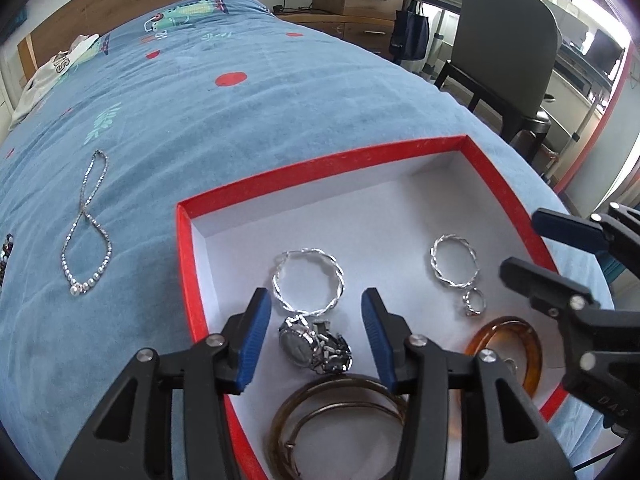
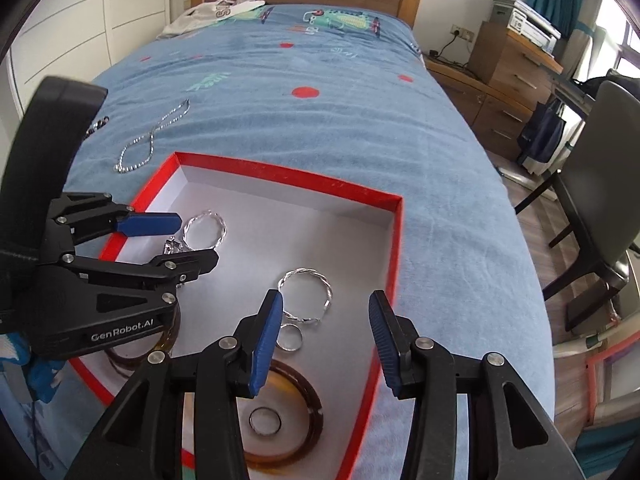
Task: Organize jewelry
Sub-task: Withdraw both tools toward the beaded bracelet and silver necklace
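Observation:
A red box (image 1: 320,164) (image 2: 288,174) with a white inside lies on the blue bedspread. My left gripper (image 1: 316,294) hangs open over a silver watch (image 1: 314,346), its pads clear of it. Beside the watch lie a twisted silver hoop (image 1: 308,284), a second hoop (image 1: 454,260), a small ring (image 1: 474,302), an amber bangle (image 1: 508,348) and thin brown bangles (image 1: 336,416). My right gripper (image 2: 326,296) is open and holds nothing, above the second hoop (image 2: 306,296) and the amber bangle (image 2: 280,420). A silver necklace (image 1: 86,224) (image 2: 152,140) lies on the bed outside the box.
A dark beaded bracelet (image 2: 96,124) lies at the bed's left edge. Folded clothes (image 2: 208,14) sit by the wooden headboard. A dark chair (image 2: 600,180) and wooden drawers (image 2: 508,68) stand past the bed's right edge.

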The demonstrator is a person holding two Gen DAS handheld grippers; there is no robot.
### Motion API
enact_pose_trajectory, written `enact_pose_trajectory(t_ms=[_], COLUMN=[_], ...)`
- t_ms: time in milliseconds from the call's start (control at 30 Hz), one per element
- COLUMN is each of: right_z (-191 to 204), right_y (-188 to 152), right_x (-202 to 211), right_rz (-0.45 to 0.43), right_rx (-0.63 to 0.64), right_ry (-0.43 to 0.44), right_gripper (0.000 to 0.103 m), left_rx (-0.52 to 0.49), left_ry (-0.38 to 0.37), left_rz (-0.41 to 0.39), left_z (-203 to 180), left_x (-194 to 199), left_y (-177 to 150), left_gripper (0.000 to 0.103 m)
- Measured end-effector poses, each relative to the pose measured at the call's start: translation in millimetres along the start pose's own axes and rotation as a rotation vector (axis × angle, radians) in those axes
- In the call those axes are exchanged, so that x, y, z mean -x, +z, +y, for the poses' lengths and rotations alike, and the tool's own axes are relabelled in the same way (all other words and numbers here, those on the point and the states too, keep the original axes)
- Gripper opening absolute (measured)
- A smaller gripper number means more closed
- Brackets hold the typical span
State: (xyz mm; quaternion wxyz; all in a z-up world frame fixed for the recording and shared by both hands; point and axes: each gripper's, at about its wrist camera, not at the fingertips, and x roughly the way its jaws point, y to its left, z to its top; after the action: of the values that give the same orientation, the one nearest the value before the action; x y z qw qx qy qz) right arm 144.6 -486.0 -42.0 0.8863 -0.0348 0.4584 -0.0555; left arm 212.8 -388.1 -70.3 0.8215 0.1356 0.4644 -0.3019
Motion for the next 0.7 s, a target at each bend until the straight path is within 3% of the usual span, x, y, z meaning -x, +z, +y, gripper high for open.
enact_pose_trajectory(t_ms=[400, 700], right_z=[1, 34], right_y=[-12, -30], right_x=[63, 116], right_rz=[-0.066, -0.128], right_rx=[-0.08, -0.102], right_ry=[-0.028, 0.004], right_gripper=[0.048, 0.052], left_rx=[-0.004, 0.017], left_ry=[0.037, 0.101], left_rz=[-0.129, -0.221], left_z=[-7, -5], left_x=[90, 171], left_y=[-12, -52], left_gripper=[0.045, 0.045])
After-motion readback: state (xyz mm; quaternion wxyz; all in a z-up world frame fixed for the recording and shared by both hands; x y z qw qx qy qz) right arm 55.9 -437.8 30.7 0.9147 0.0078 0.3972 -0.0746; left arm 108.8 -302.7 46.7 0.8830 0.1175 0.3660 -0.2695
